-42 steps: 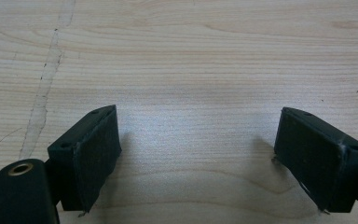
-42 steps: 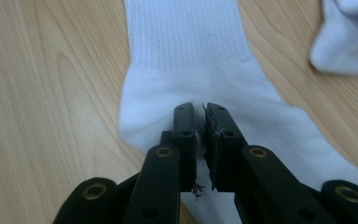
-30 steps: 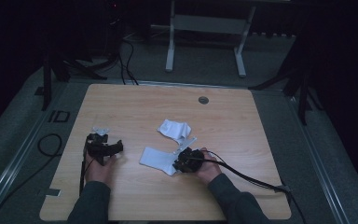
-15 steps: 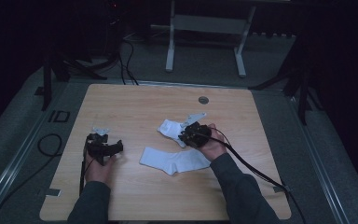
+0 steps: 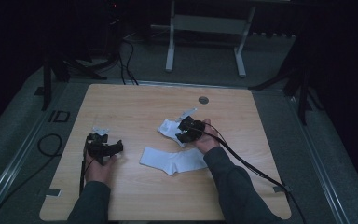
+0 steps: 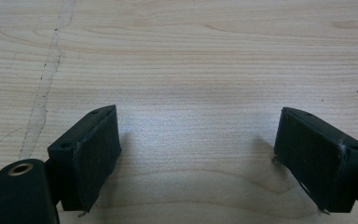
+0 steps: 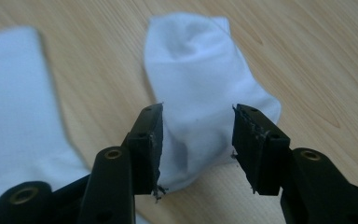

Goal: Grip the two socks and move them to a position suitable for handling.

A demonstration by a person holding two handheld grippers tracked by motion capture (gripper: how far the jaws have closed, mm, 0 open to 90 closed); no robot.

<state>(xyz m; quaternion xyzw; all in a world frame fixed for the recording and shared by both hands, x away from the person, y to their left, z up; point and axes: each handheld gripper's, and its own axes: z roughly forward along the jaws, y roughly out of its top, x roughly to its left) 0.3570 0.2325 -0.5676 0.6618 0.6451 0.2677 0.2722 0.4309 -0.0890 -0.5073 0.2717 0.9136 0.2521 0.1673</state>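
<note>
Your table (image 5: 135, 107) is a pale wooden top with two white socks near its middle. The flat sock (image 5: 172, 161) lies stretched out between your forearms, closer to you; the crumpled sock (image 5: 168, 128) lies just beyond it. Your right forearm reaches forward and inward over the flat sock's end, the hand wrapped around the right gripper (image 5: 182, 133), which points toward the crumpled sock. Its jaws have just been opening and now stand spread on either side of the crumpled sock (image 7: 200, 93), pads not pressing it. Your left hand rests low at the table's left, the left gripper (image 5: 107, 148) spread wide over bare wood (image 6: 191, 70)
</note>
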